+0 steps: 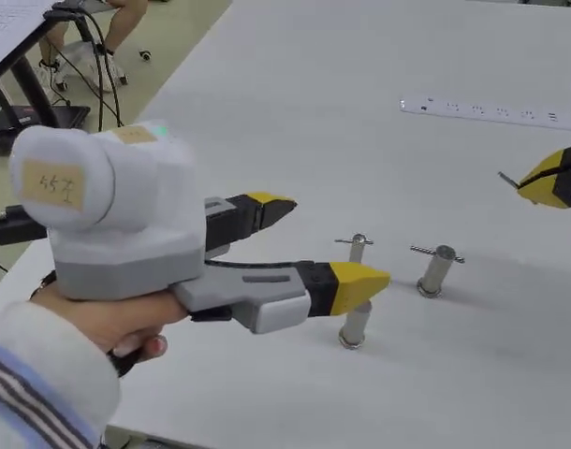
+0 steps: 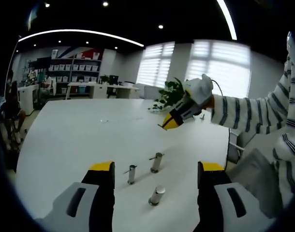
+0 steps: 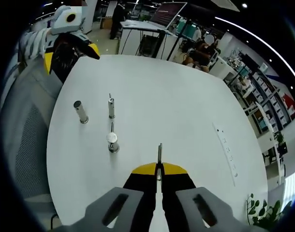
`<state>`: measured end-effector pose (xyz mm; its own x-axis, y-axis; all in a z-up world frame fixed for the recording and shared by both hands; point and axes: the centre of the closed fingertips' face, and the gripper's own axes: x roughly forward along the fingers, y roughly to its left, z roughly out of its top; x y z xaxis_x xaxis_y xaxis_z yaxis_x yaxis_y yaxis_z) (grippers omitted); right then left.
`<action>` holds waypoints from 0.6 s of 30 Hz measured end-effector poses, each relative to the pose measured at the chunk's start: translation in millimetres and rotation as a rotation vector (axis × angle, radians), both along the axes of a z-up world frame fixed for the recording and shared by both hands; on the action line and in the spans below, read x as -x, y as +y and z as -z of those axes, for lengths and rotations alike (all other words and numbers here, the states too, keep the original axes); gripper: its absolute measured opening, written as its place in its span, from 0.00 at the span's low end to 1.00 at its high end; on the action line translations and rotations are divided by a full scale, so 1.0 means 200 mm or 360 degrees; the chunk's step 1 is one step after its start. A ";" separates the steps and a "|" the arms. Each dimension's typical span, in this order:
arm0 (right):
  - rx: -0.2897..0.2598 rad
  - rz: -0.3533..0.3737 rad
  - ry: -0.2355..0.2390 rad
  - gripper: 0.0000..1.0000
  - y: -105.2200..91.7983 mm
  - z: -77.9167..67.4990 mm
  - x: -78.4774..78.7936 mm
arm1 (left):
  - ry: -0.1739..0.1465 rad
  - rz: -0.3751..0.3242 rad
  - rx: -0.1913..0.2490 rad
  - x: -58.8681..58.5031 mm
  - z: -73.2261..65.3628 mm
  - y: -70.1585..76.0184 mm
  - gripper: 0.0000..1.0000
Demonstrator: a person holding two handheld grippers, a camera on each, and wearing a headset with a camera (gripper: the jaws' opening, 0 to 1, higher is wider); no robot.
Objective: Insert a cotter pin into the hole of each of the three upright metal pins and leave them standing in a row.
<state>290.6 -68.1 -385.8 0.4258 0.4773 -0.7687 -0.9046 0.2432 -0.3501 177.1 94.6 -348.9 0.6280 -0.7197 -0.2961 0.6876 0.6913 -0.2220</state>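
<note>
The left gripper hovered just left of the bare pin, jaws spread and empty. Behind the bare pin, one fitted pin and a second fitted pin carried cotter pins. Well right of the bare pin, the right gripper had its jaws pinching a cotter pin.

Recommended: steady the bare pin and feed the cotter level with its hole.

The white bench was unmarked. A power strip lay far behind the bare pin. The room was an open office.

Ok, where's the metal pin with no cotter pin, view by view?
Head view: bare pin lower centre, partly behind a jaw of the left gripper.
Left gripper view: bare pin bottom centre, between the jaws.
Right gripper view: bare pin left of centre, leftmost.
Shared landmark: right gripper pinching a cotter pin.
</note>
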 end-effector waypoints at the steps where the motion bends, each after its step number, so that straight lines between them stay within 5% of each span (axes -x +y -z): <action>1: -0.0001 -0.0009 -0.0016 0.00 0.00 -0.01 0.02 | 0.0003 0.0008 0.0005 0.00 0.00 -0.01 0.67; 6: -0.0044 -0.0028 -0.0087 0.00 0.01 -0.05 0.12 | -0.0037 0.0046 0.0023 -0.02 -0.04 -0.05 0.61; 18: -0.0129 -0.0058 -0.0291 0.00 0.08 -0.16 0.34 | 0.0069 0.0173 0.0083 -0.02 -0.06 -0.21 0.55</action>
